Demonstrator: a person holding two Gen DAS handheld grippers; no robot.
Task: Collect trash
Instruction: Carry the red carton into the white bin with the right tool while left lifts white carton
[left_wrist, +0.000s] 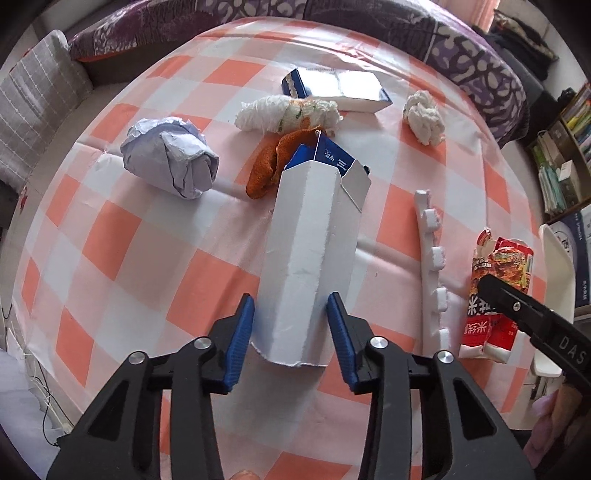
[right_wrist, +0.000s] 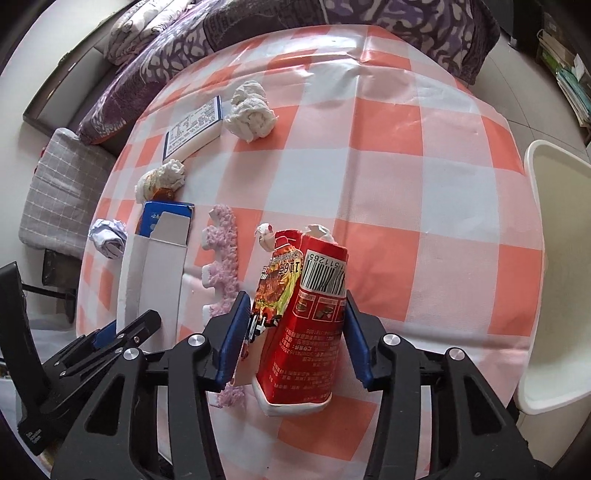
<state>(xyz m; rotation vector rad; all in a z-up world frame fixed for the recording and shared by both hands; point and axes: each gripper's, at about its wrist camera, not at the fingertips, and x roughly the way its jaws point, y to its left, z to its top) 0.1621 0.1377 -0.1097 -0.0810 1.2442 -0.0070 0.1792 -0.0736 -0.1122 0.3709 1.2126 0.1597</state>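
Note:
My left gripper (left_wrist: 291, 306) is shut on a torn white carton with a blue inside (left_wrist: 314, 236), which lies lengthwise on the checked tablecloth (left_wrist: 129, 240). My right gripper (right_wrist: 295, 306) is shut on a crushed red snack box (right_wrist: 306, 325); the box also shows in the left wrist view (left_wrist: 495, 295). More trash lies on the cloth: a crumpled lilac paper ball (left_wrist: 170, 155), a rolled white cloth (left_wrist: 288, 112), an orange rag (left_wrist: 273, 162), a white tissue wad (left_wrist: 424, 116), a flat blue-and-white box (left_wrist: 340, 88) and a notched white foam strip (left_wrist: 432, 266).
A purple patterned sofa (left_wrist: 369, 18) runs behind the table. A grey cushion (left_wrist: 37, 107) lies at the left. A white chair (right_wrist: 554, 266) stands at the table's right edge, with shelves (left_wrist: 561, 155) beyond it.

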